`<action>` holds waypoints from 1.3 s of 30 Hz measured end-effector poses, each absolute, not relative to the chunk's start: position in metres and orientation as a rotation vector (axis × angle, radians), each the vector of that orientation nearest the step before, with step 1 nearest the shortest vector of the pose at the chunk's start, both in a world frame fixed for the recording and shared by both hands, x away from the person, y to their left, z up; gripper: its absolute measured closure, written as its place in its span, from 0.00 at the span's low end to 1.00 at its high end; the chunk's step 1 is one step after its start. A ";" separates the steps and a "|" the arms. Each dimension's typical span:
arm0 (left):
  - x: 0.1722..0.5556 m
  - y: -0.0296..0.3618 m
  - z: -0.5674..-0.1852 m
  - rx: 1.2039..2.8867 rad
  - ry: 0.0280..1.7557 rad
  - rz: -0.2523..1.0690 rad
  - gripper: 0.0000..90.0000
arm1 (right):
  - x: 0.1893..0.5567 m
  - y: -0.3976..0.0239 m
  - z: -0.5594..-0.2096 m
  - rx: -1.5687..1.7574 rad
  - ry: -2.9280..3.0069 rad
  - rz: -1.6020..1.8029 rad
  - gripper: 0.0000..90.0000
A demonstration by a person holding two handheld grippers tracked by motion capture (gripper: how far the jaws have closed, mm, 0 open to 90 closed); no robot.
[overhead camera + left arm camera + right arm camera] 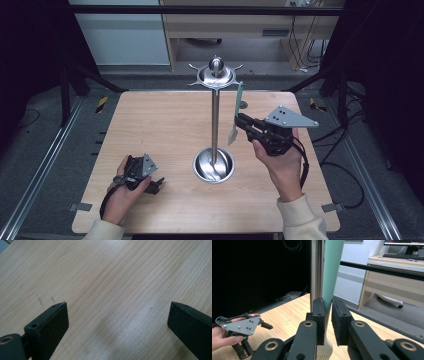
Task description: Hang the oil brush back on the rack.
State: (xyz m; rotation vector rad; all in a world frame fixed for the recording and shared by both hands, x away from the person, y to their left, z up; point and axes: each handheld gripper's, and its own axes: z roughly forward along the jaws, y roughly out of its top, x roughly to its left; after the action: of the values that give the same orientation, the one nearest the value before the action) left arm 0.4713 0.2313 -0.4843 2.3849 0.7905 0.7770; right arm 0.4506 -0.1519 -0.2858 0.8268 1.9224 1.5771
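Right claw: the right gripper (239, 120) is pinched on a green-handled utensil (237, 111), its two black pads pressed against the narrow part of the handle, as the right gripper view shows (326, 322).
Utensil: it hangs about upright in the air, green handle (332, 270) up and pale white end (324, 350) down, just beside the steel pole; I cannot tell whether the two touch.
Stand: a steel pole (215, 125) rises from a round dish base (214, 166) to a hook ring with a ball on top (216, 72), in the middle of the wooden table (165, 125).
Left claw: the left gripper (150, 182) rests low near the table's front left corner, jaws spread wide with only bare wood between them (117, 312).
Hands: the right hand (280, 162) holds its gripper raised beside the pole; the left hand (122, 192) rests by the table's near edge.
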 end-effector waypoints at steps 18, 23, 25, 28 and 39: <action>0.471 0.232 -0.484 2.383 0.789 0.783 0.03 | 0.447 -0.152 -0.281 0.798 1.927 1.576 0.83; 0.471 0.232 -0.484 2.382 0.792 0.779 0.03 | 0.446 -0.156 -0.281 0.810 1.905 1.549 0.72; 0.471 0.231 -0.484 2.384 0.791 0.778 0.03 | 0.446 -0.160 -0.281 0.823 1.896 1.537 0.61; 0.471 0.232 -0.484 2.382 0.792 0.779 0.03 | 0.446 -0.164 -0.282 0.832 1.883 1.523 0.51; 0.472 0.232 -0.484 2.381 0.793 0.780 0.03 | 0.448 -0.178 -0.286 0.919 1.835 1.406 0.17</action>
State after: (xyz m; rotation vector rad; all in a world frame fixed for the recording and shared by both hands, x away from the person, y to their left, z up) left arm 0.4715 0.2318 -0.4838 2.3814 0.7933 0.7800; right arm 0.4478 -0.1778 -0.2864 0.9194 1.8355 1.4059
